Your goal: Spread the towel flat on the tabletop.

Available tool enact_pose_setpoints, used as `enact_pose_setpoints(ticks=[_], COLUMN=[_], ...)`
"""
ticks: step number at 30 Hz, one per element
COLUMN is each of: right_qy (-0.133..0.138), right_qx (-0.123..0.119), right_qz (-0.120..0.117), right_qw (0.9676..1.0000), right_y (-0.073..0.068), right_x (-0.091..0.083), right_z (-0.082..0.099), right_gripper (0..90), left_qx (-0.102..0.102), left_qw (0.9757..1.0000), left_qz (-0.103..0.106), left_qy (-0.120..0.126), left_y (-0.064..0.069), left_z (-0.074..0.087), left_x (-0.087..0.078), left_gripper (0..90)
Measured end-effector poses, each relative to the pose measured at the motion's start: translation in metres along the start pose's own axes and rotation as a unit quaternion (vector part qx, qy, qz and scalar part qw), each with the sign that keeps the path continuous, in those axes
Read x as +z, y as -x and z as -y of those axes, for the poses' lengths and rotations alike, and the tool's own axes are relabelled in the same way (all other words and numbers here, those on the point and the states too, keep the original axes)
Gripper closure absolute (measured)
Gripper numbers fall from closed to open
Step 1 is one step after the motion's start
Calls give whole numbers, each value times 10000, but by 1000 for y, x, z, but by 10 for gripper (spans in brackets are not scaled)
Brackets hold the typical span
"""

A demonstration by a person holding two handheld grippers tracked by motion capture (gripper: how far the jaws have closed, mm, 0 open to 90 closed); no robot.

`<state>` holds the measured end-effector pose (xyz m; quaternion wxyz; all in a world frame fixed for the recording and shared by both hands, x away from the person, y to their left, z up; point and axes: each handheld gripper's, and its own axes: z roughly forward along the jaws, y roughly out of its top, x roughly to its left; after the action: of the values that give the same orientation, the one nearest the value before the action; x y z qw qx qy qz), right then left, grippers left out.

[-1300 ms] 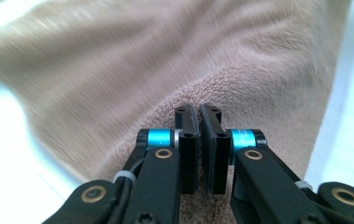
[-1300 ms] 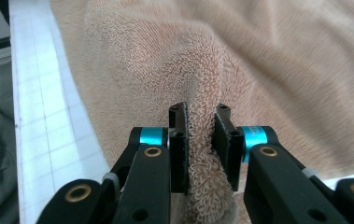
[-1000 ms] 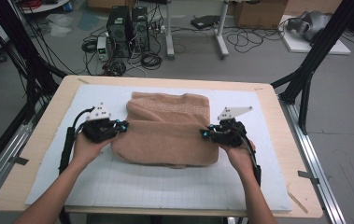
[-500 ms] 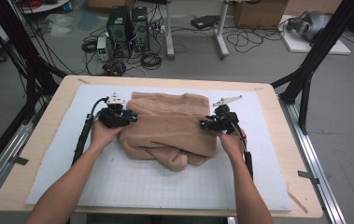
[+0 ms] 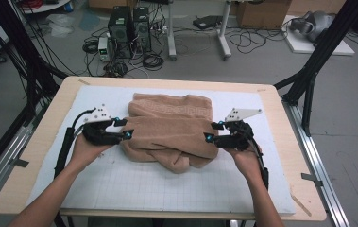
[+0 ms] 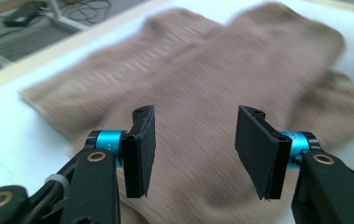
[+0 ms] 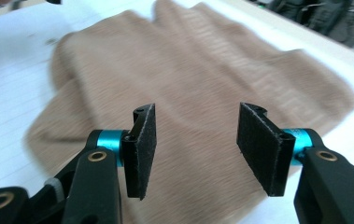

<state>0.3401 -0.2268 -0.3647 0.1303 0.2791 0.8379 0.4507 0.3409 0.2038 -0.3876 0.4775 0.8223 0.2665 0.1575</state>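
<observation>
Ribbed tan knit sweater (image 5: 172, 130) lies folded between left tool (image 5: 123, 128) and right tool (image 5: 213, 131), both just spread, gripping nothing.

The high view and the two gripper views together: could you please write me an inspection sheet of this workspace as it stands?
Surface: wooden table covered by a white gridded mat.
Job's things: brown sweater, folded into a thick bundle mid-mat, one lumpy fold sticking out at its near edge.
Clutter: nothing seen on the mat.
Grippers: left gripper at the sweater's left edge, right gripper at its right edge; both have just been opening, jaws apart, nothing pinched between them.
Cables: a black cable trails from the left gripper; another runs along the right forearm.
Surroundings: computer towers, loose floor cables, cardboard boxes, black frame struts.
</observation>
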Motion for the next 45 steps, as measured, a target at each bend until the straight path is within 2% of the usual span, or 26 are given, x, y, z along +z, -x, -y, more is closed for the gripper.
enact_pose_setpoints(ticks=[2,5,6,7,9,11,12,13,14,17,20,24,25,27,29,32,33,35,36,38,40,42,44,45], right_qy=[-113,-338,-397,-499,-581,-671,-720,-739,-714,-745,-538,-435,-439,-553,-750,-981,-1037,-1086,-1055,-996,-908,-709,-572,-450], right_qx=[-58,-70,-53,8,2,83,35,-8,-14,-88,-288,-218,-231,-126,15,394,492,594,558,487,459,443,365,332], right_qz=[-119,-280,-313,-342,-231,-271,-259,-317,-375,-341,-136,132,189,302,413,507,526,478,476,502,533,503,570,563], right_qw=[9998,9990,9987,9982,9980,9973,9971,9968,9967,9966,9980,9987,9986,9979,9963,9931,9920,9912,9917,9926,9934,9952,9961,9968], right_y=[-8,-14,-16,-16,-15,-11,-10,-9,-8,-8,-6,11,16,29,43,65,69,73,74,72,69,65,58,53], right_x=[5,20,25,30,39,44,46,47,47,38,24,15,16,22,33,51,56,64,65,65,59,48,35,28], right_z=[11,26,30,33,37,40,40,40,40,30,13,-10,-15,-21,-21,-10,-7,-3,-2,-4,-6,-9,-11,-11], right_gripper=[494,470,458,453,495,655,742,815,837,851,852,851,850,850,850,850,849,840,822,771,717,676,661,650], left_qx=[-6,50,105,183,203,239,229,232,210,176,12,-18,-52,-118,-242,-490,-565,-571,-574,-482,-421,-335,-349,-274], left_qw=[9996,9981,9970,9957,9943,9933,9935,9934,9939,9959,9983,9984,9982,9968,9942,9896,9892,9909,9924,9944,9959,9969,9972,9977], left_qz=[113,109,21,-52,-2,28,46,29,9,-104,-233,-488,-559,-746,-954,-1186,-1162,-997,-851,-720,-612,-564,-469,-456], left_qy=[-243,-597,-762,-907,-1044,-1127,-1111,-1119,-1086,-878,-526,-284,-218,-250,-429,-652,-687,-695,-675,-601,-519,-434,-465,-416], left_y=[6,13,15,16,16,16,16,16,16,14,6,-8,-12,-23,-37,-54,-56,-56,-54,-48,-42,-36,-29,-25], left_z=[10,21,23,23,25,25,24,24,23,18,7,-15,-20,-27,-30,-27,-26,-24,-24,-25,-26,-26,-26,-26], left_x=[5,17,22,27,35,40,42,42,41,33,24,25,28,37,50,66,69,71,70,66,58,49,40,36], left_gripper=[465,456,457,492,664,810,869,885,889,893,895,896,896,897,897,897,896,872,842,810,768,731,701,670])
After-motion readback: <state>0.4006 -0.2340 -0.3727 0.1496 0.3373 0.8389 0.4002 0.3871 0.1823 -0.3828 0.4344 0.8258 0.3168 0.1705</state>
